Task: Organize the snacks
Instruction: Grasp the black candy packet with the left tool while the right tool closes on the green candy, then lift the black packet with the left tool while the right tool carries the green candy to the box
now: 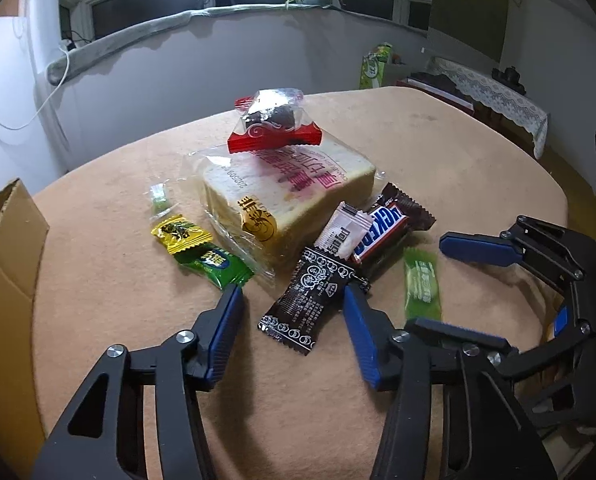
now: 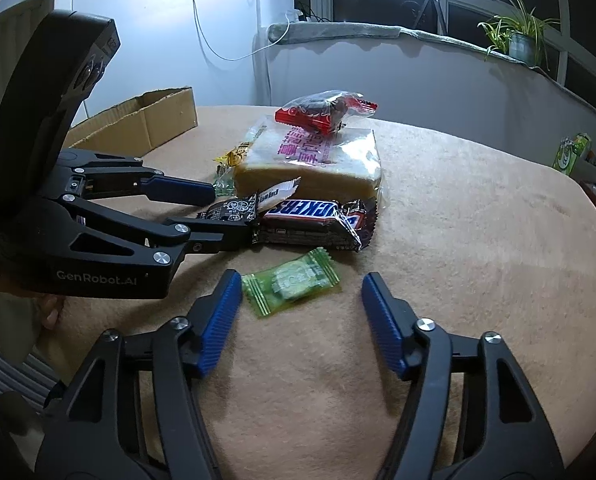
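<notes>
Left tongs (image 1: 293, 304) stand half open around a black sachet (image 1: 308, 300), not gripping; right tongs (image 2: 302, 292) gape around a green candy (image 2: 291, 282) on the bench (image 2: 478, 220).

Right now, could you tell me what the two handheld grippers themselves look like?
Both match: the left gripper and right gripper have black angular linkage frames with triangular cutouts, silver round pivot bolts, and ribbed blue pads on their fingertips. The left one's body carries white "GenRobot.AI" lettering and a black camera housing above.
</notes>
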`<state>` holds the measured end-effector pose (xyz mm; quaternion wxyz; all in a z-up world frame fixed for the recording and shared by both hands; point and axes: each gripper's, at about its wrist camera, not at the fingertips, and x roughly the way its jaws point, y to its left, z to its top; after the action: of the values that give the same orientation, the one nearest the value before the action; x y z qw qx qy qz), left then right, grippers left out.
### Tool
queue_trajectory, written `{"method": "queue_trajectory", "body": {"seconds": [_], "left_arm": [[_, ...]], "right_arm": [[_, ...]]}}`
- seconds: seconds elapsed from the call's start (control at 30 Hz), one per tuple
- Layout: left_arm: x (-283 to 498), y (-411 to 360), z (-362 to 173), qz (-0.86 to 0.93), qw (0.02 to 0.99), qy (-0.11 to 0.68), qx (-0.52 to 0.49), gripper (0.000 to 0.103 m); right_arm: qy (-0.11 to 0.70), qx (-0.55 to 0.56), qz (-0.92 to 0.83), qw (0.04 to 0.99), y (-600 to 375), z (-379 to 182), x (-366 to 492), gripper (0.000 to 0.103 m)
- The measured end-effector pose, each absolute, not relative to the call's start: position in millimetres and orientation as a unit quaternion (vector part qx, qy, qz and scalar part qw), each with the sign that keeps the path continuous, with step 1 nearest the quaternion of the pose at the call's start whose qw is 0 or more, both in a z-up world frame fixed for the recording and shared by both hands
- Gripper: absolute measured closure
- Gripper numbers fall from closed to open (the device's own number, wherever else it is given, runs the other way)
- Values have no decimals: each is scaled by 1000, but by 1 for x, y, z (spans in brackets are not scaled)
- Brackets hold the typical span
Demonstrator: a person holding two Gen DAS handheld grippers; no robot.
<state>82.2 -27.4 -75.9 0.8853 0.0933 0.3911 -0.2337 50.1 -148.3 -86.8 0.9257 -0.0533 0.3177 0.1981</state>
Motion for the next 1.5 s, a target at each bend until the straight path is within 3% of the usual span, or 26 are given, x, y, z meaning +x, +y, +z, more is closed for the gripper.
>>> {"method": "queue_trajectory", "body": {"seconds": [0.13,0.43,0.57,0.97,1.0,1.1,1.4,1.5], "left_arm": [[83,-27,-75,-238,884,391,94,62],[83,-27,-75,-244,884,387,96,74],[82,-26,-75,-244,885,386,92,77],[75,-18,-72,-238,893,375,66,81],[74,-17,-71,-238,895,373,63,81],[69,-14,-67,-235,899,367,55,81],[65,-5,-60,-231,904,357,44,81],[64,-4,-60,-230,904,357,45,81]], "right_arm": [[317,-55,195,926,-150,-86,51,49],[315,-55,193,928,-151,-86,51,57],[312,-53,194,928,-154,-84,50,75],[319,-40,194,927,-152,-85,53,74],[319,-43,196,926,-151,-85,53,76],[319,-35,197,927,-157,-83,54,95],[335,-30,204,919,-158,-81,58,96],[335,-29,206,919,-154,-81,57,87]]}}
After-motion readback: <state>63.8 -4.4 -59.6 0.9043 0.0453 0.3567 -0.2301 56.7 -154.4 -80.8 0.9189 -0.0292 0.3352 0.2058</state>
